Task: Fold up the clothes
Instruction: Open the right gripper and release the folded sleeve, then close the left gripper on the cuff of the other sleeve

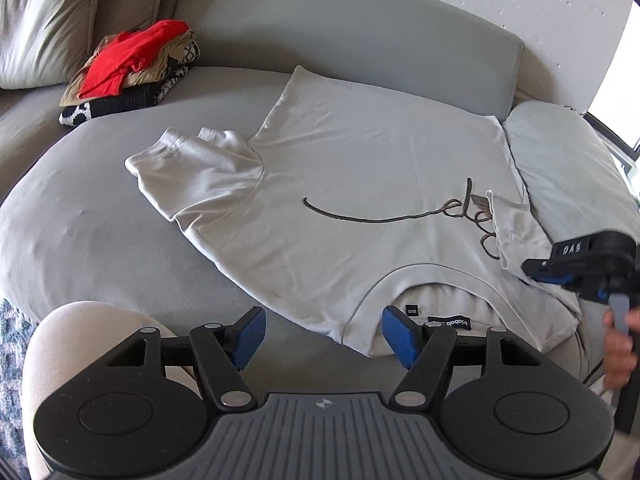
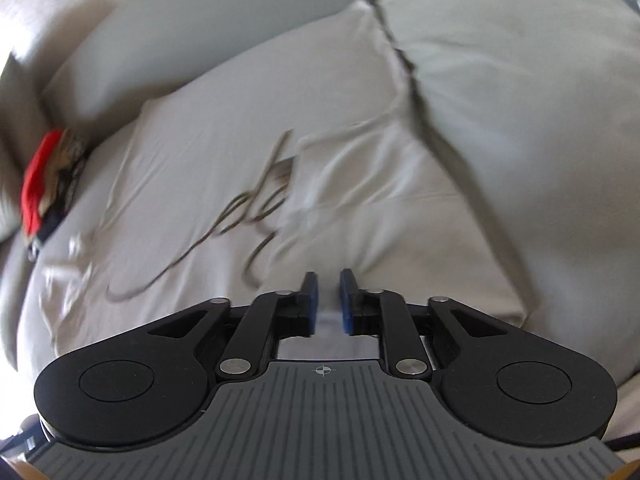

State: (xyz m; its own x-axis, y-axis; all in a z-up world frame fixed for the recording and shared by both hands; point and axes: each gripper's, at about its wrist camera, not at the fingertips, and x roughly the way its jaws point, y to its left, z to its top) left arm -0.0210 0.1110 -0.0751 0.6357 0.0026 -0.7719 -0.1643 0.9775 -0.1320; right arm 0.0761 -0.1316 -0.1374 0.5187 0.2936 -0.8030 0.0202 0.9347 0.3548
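A pale grey T-shirt with a dark script line across its chest lies flat on a grey couch seat, collar toward me. Its left sleeve is crumpled outward; its right sleeve is folded in over the chest. My left gripper is open and empty, just short of the collar. My right gripper shows at the right edge over the folded sleeve. In the blurred right wrist view the right gripper is open by a narrow gap above the shirt, holding nothing.
A pile of folded clothes with a red garment on top sits at the back left of the seat, also in the right wrist view. A beige cushion is behind it. A light pillow lies on the right. My knee is at lower left.
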